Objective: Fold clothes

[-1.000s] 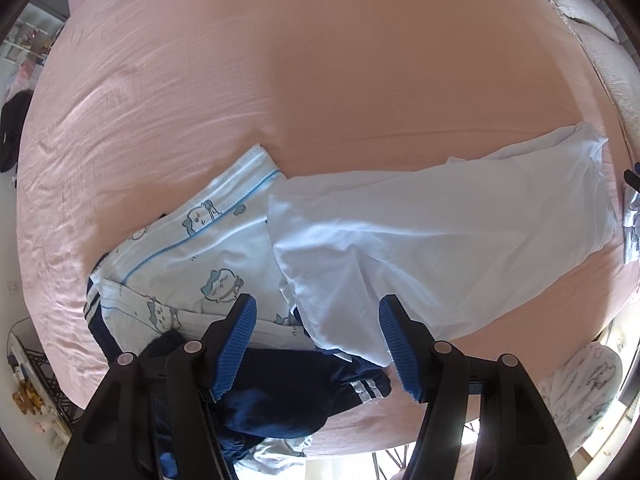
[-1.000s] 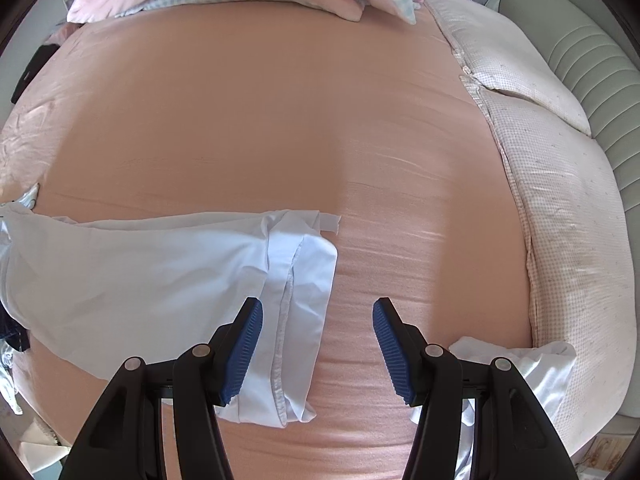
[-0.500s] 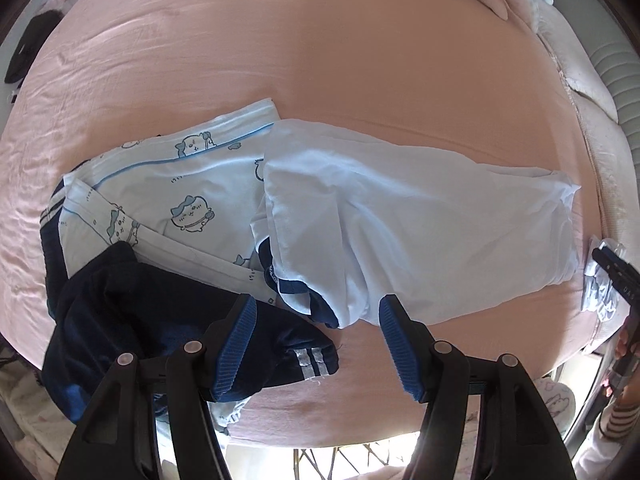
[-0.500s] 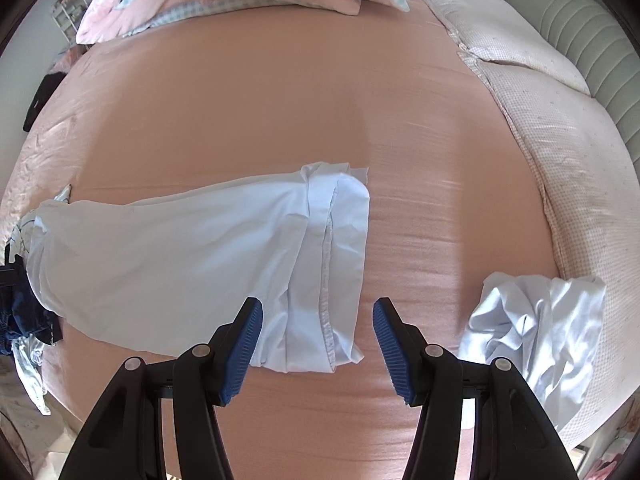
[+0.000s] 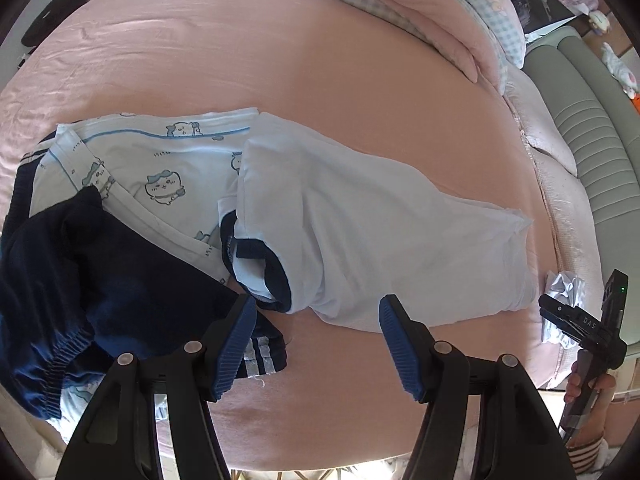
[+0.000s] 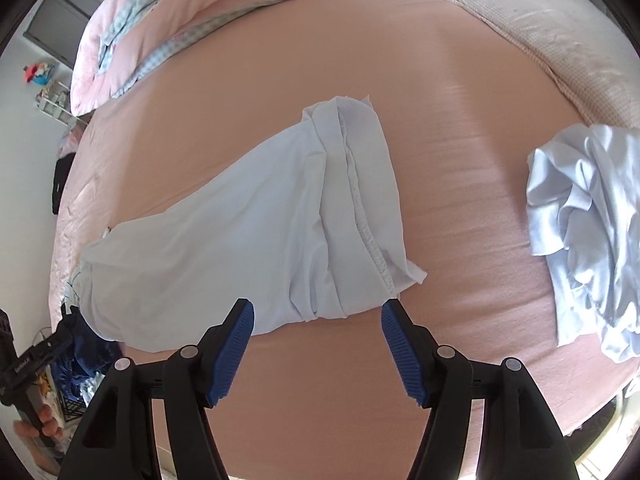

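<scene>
A pale blue T-shirt (image 5: 380, 232) with a navy collar lies folded lengthwise on the pink bed (image 5: 280, 60). My left gripper (image 5: 318, 320) hovers open just below its collar end, with nothing between the pads. In the right wrist view the shirt's hem end (image 6: 352, 200) reaches down to the fingertips. My right gripper (image 6: 316, 318) stands there with its jaws opening; only the hem's lower edge sits near the gap, and no pad presses on it. Each gripper shows at the edge of the other's view, held in a hand.
A cartoon-print pyjama piece (image 5: 160, 168) and a navy garment (image 5: 100, 280) lie left of the shirt, partly overlapping. A crumpled pale blue garment (image 6: 584, 220) sits to the right. Pillows and a quilt (image 5: 440, 12) lie at the bed's far end, beside a grey-green headboard (image 5: 592, 152).
Both cameras have swung and rolled, so the shirt now lies slanted and nearer the fingertips. The navy garment and pillows have come into the left view. The right jaws stand slightly wider.
</scene>
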